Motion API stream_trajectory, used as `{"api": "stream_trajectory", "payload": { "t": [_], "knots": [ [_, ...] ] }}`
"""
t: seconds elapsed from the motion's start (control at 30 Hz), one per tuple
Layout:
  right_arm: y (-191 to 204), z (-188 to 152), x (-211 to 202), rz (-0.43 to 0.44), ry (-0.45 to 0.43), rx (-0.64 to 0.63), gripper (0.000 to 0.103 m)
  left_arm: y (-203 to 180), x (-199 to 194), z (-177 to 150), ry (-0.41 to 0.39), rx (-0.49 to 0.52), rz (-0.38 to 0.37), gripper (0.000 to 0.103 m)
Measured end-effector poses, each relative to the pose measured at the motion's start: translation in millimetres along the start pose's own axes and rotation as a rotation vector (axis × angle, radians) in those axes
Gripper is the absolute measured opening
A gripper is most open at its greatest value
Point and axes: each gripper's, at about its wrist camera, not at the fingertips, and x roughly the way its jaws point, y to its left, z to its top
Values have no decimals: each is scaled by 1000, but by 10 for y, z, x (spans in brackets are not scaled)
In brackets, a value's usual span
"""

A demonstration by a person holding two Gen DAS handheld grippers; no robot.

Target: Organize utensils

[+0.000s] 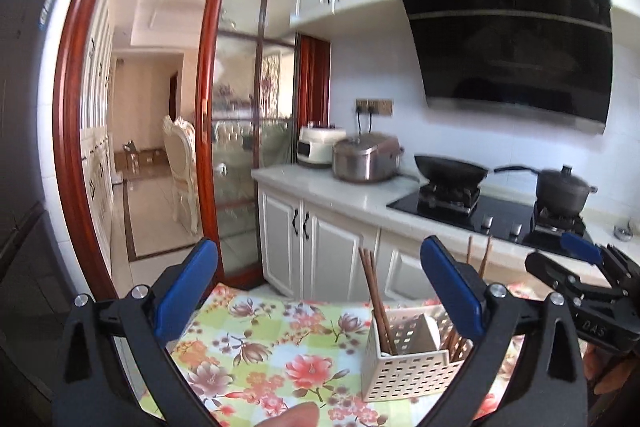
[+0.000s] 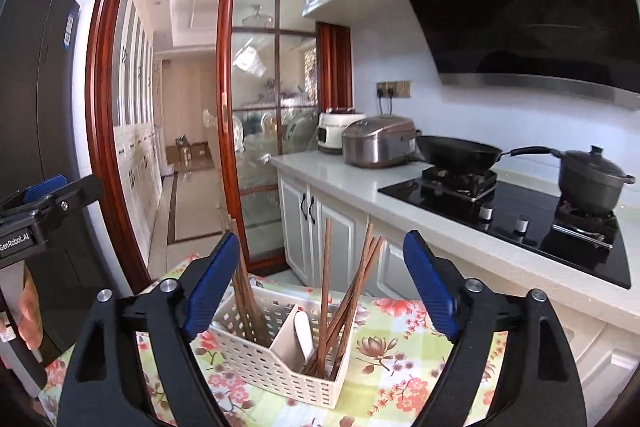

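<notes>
Left gripper (image 1: 318, 275) is spread wide, nothing between the blue pads; same for the right gripper (image 2: 320, 275). Both hang above the floral tablecloth (image 1: 256, 347).

Utensil caddy (image 2: 276, 355), white perforated plastic, sits on the cloth near the table's far edge. Divider splits it into compartments. One chopstick bundle (image 2: 244, 291) stands in the left end, partly hidden behind the right gripper's left finger. A second bundle (image 2: 344, 299) leans splayed in the right end. A white utensil (image 2: 304, 335) sits by the divider; only its top shows, so type unclear, possibly a spoon.

In the left wrist view the caddy's right end is covered by the left gripper's right finger, and the right gripper enters at the right edge, cut off by the frame.

A thumb tip shows at the bottom edge of the left wrist view, blurred.

Readable text: "GenRobot.AI" on the left gripper body in the right wrist view; "DAS" on the right gripper body in the left wrist view, rest cut off. Fridge sticker (image 2: 70, 27) is too small to read.

Background: wok (image 2: 460, 151), lidded pot (image 2: 592, 175), rice cooker (image 2: 378, 141).
</notes>
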Motion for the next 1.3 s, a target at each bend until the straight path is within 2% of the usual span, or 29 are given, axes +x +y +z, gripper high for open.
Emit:
{"api": "stream_trajectory", "payload": {
  "t": [0.13, 0.3, 0.47, 0.7, 0.87, 1.3],
  "knots": [
    [19, -88, -151, -21, 20, 17, 79, -44, -190, -75, -11, -8, -32, 98],
    [42, -214, -330, -47, 72, 46, 83, -225, -292, -296, 43, 40, -40, 98],
    [24, -360, -544, -87, 83, 37, 84, -237, -404, -572, 89, 12, -29, 98],
    [-4, -535, -709, -45, 147, 15, 85, -308, -521, -793, 179, 38, -122, 98],
    [18, -573, -838, -44, 150, 10, 85, -469, -688, -805, 176, 96, -126, 98],
    [21, -568, -962, -25, 161, 8, 85, -526, -743, -778, 187, 87, -134, 98]
  ]
}}
